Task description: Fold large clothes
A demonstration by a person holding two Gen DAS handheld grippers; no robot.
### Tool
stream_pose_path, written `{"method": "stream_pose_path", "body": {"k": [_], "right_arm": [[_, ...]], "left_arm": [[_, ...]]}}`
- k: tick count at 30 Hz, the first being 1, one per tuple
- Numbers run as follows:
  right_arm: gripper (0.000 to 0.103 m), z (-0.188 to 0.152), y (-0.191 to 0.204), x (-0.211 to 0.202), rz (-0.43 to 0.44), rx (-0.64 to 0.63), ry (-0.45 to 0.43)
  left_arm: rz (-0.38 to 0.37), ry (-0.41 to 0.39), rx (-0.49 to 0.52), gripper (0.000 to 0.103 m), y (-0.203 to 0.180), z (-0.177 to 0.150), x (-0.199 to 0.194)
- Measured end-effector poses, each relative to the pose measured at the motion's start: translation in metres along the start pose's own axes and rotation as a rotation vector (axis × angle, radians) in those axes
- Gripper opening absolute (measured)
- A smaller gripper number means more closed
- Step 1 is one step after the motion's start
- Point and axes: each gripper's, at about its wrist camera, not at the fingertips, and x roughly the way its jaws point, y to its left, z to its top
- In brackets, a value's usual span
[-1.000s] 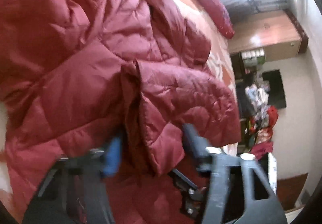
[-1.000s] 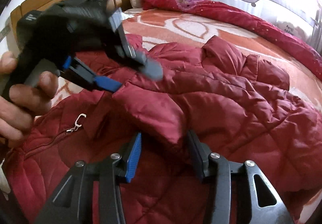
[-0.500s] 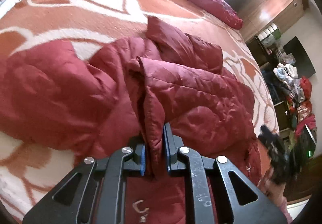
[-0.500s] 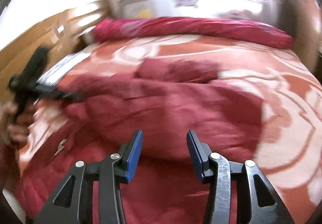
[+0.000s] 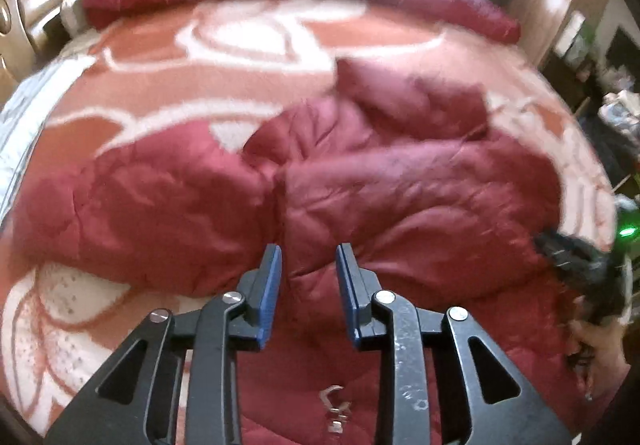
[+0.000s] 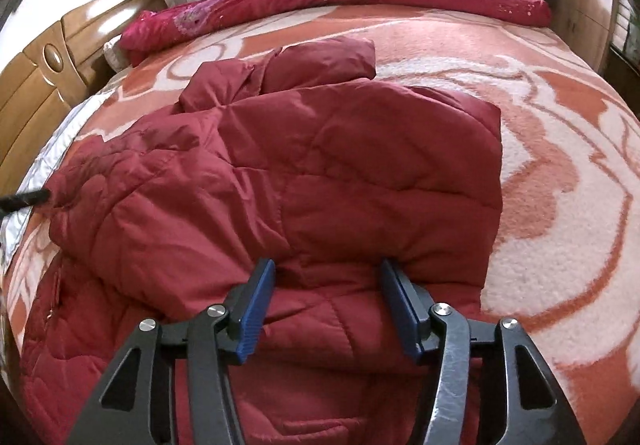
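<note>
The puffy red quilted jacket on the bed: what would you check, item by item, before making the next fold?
1. Left gripper open, gripping nothing: ok.
2. Right gripper open, gripping nothing: ok.
3. Puffy red quilted jacket lies fully on the orange-and-white patterned blanket: ok.
4. Side panel folded over the body: ok.
5. Folded surface smooth: not ok, wrinkled and bunched on the left.
6. Metal zipper pull tucked away: not ok, exposed near the hem.
</note>
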Motion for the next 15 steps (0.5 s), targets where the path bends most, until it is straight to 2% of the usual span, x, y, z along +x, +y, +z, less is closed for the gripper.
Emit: {"method": "stream_pose_path", "body": {"k": [2, 4, 8, 10, 12, 15], "right_arm": [[0.060, -0.002, 0.002, 0.003, -0.004, -0.004, 0.004], [0.062, -0.002, 0.004, 0.005, -0.010, -0.015, 0.009], [0.062, -0.002, 0.005, 0.007, -0.007, -0.018, 0.020], [0.062, -0.001, 0.003, 0.006, 0.000, -0.014, 0.027], [0.062, 0.001, 0.003, 0.001, -0.007, -0.005, 0.028], [0.062, 0.008, 0.013, -0.016, -0.009, -0.021, -0.030]], "left_arm": [[-0.069, -0.014, 0.007, 0.026, -0.010, 0.003, -0.004], [-0.116, 0.010, 0.023, 0.026, -0.028, 0.006, 0.008], [-0.105, 0.086, 0.057, 0.026, -0.055, 0.004, 0.048], [-0.052, 0.138, 0.075, 0.026, -0.058, -0.003, 0.075], [-0.048, 0.153, 0.069, 0.026, -0.054, -0.009, 0.088], [-0.046, 0.145, 0.073, 0.026, -0.053, -0.013, 0.089]]}}
